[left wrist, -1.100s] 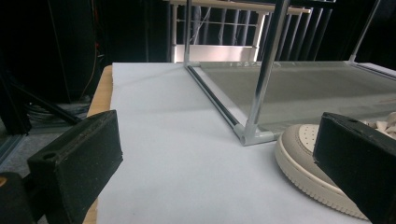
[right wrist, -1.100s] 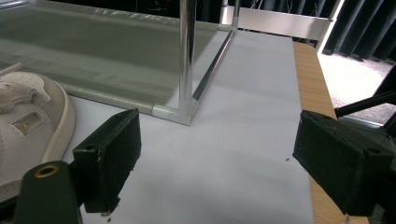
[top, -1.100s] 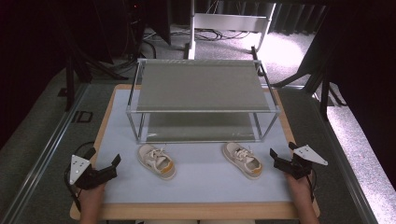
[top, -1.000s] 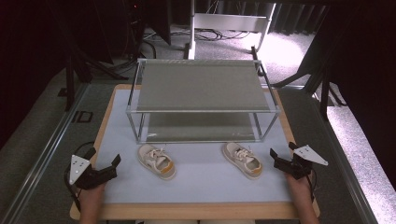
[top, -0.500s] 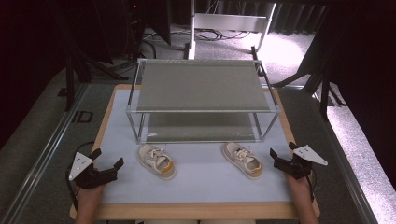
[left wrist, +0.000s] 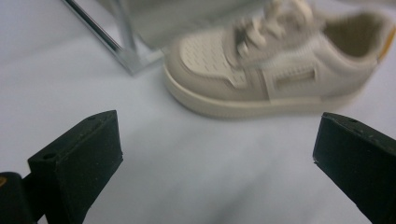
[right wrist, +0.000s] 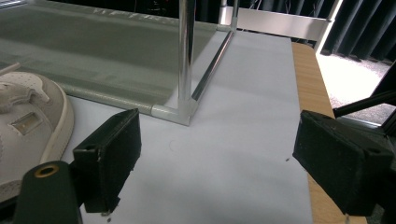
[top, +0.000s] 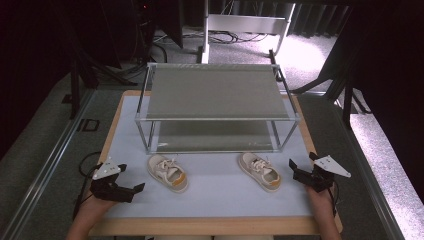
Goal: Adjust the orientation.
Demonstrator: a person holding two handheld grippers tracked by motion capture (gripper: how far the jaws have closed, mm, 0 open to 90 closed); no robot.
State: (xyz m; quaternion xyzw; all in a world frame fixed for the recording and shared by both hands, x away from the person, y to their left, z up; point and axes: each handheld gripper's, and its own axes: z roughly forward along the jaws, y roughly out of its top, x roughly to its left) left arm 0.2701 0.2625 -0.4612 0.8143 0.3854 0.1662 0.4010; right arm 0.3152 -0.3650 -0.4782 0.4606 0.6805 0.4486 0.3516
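Approach stage: L gripper (top: 131,190) sat jaws apart, aimed at left shoe (top: 168,172) on mat (top: 220,195) by the rack (top: 215,119). R gripper (top: 301,169) also wide, beside right shoe (top: 259,171). Next, prob. close in, straddle each shoe w/ jaws, then clamp.

This is a lab or recording studio, not a home; black curtains (top: 380,30) close off the dark room; cables (top: 235,35) trail over grey carpet (top: 320,55); stand legs (top: 345,85) ring a wooden table (top: 220,226) covered with a pale mat (top: 220,195); a bare metal-framed shelf rack (top: 215,92) sits staged on it.
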